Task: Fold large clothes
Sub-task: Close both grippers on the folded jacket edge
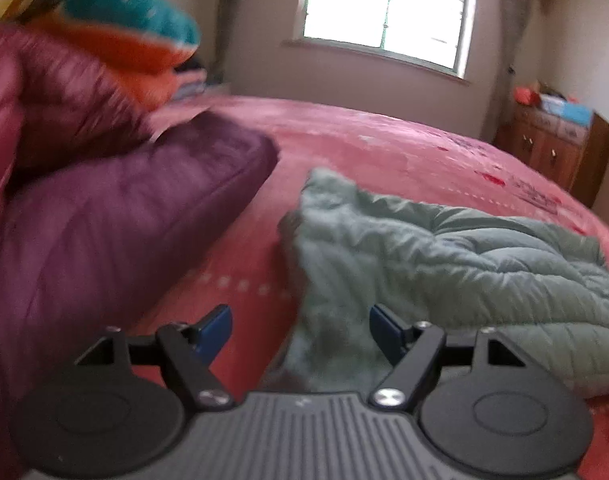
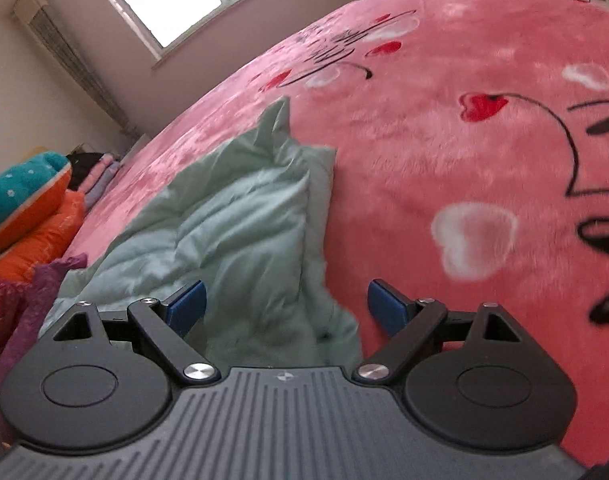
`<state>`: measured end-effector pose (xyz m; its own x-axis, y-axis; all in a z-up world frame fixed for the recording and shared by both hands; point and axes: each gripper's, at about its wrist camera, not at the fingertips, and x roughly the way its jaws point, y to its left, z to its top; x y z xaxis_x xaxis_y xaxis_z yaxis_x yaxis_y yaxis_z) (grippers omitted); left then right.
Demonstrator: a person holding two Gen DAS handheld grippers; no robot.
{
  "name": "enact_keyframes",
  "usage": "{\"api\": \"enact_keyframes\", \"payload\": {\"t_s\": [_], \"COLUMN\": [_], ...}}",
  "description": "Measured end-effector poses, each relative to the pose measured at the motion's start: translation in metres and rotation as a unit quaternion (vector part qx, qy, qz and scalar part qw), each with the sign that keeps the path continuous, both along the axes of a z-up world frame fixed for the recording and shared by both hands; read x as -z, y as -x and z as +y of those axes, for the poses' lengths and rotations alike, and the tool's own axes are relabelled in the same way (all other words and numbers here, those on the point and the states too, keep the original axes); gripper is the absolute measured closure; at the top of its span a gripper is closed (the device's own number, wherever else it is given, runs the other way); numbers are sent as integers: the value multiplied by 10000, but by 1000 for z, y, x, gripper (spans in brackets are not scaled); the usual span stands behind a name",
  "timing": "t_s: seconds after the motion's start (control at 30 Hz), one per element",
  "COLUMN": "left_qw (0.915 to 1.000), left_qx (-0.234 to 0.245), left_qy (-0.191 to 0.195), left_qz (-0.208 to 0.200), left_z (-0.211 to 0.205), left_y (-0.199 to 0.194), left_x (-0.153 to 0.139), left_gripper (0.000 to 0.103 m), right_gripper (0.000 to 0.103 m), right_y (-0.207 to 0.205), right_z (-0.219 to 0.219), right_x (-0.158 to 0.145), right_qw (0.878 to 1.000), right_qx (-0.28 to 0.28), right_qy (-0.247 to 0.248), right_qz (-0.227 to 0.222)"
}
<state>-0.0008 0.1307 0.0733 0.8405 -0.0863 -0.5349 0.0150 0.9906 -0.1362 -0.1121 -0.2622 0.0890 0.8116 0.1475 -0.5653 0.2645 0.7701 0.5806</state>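
A pale green quilted jacket (image 1: 444,248) lies rumpled on the pink bed cover (image 1: 404,136). My left gripper (image 1: 300,332) hovers over the jacket's near left end, its blue pads wide apart and pressing on nothing. In the right wrist view the same jacket (image 2: 232,232) spreads from the lower left, one corner sticking up toward the window. My right gripper (image 2: 286,306) stands open above the jacket's near right edge; the fabric lies below the gap, and neither pad grips it.
A purple padded garment (image 1: 116,232) and a dark red one (image 1: 48,104) lie at the left, with orange and teal bedding (image 1: 132,28) piled behind. A wooden cabinet (image 1: 552,148) stands beyond the bed's far right. The pink cover (image 2: 484,160) with heart prints stretches right of the jacket.
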Motion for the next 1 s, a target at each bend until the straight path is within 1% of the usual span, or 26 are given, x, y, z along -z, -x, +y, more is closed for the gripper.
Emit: {"api": "enact_keyframes", "payload": {"t_s": [0.1,0.13,0.23,0.37,0.47,0.57,0.67,0.73,0.8,0.83,0.9,0.97,1.0], "left_qw": [9997,9991,9966,9936,9893,9836,9771,9674,9593,9568,9550,9533,9518], "left_qx": [0,13,108,398,408,307,304,290,271,277,287,282,301], "left_qy": [258,423,799,973,1278,1680,2033,2462,2767,2851,2914,2971,3014], "left_qz": [52,62,177,412,580,575,544,512,500,490,481,464,477], "left_z": [10,13,14,5,6,10,11,15,17,17,17,14,12], "left_y": [8,8,4,-9,-23,-34,-41,-43,-47,-48,-48,-48,-48], "left_x": [5,7,13,25,36,43,47,50,54,55,55,55,55], "left_gripper": [28,28,28,28,28,27,23,19,17,17,17,19,29], "right_gripper": [0,0,0,0,0,0,0,0,0,0,0,0,0], "right_y": [6,9,15,21,22,26,22,18,14,11,4,0,-1], "right_z": [5,8,8,9,11,11,14,18,21,22,22,20,19], "right_x": [3,6,9,17,20,23,25,25,26,27,28,30,32], "right_qw": [9994,9988,9977,9927,9904,9865,9828,9818,9808,9800,9770,9722,9693], "right_qx": [-163,-174,-78,49,35,27,-89,-158,-221,-258,-282,-245,-212], "right_qy": [-296,-447,-671,-1185,-1347,-1560,-1716,-1740,-1769,-1795,-1926,-2127,-2240], "right_qz": [62,76,-23,-206,-319,-503,-671,-745,-792,-816,-869,-953,-994]}}
